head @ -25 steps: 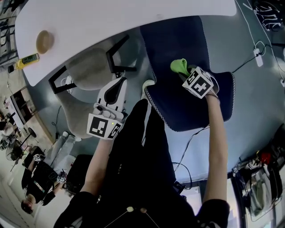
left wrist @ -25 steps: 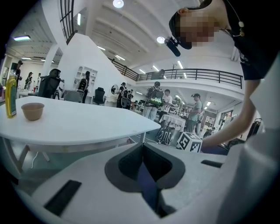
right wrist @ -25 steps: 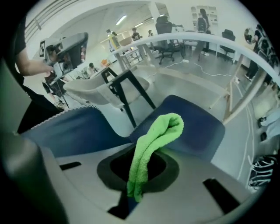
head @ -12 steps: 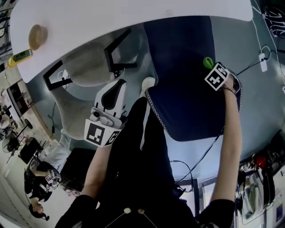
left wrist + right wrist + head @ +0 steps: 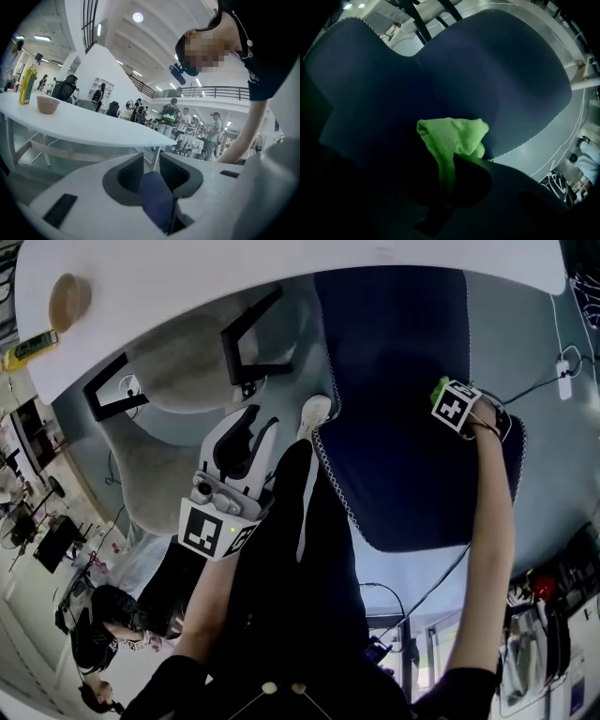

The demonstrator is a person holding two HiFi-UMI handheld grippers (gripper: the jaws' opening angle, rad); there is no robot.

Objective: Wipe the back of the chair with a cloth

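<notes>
At 9 o'clock in the head view, the left gripper (image 5: 249,435) has just been opening its jaws. They stand apart and grip nothing, and an unidentified dark blue shape (image 5: 157,201) shows low in the gap. At 2 o'clock, the right gripper (image 5: 442,395) is clamped on the green cloth (image 5: 452,136), which rests against the dark blue chair (image 5: 403,484) near its right edge.

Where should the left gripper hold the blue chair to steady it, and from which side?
Probably the backrest's stitched left edge, from the person's left, jaws across its thickness: it is exposed and nearest the left gripper, whose jaws have just been opening and grip nothing. The right gripper holds the green cloth.
</notes>
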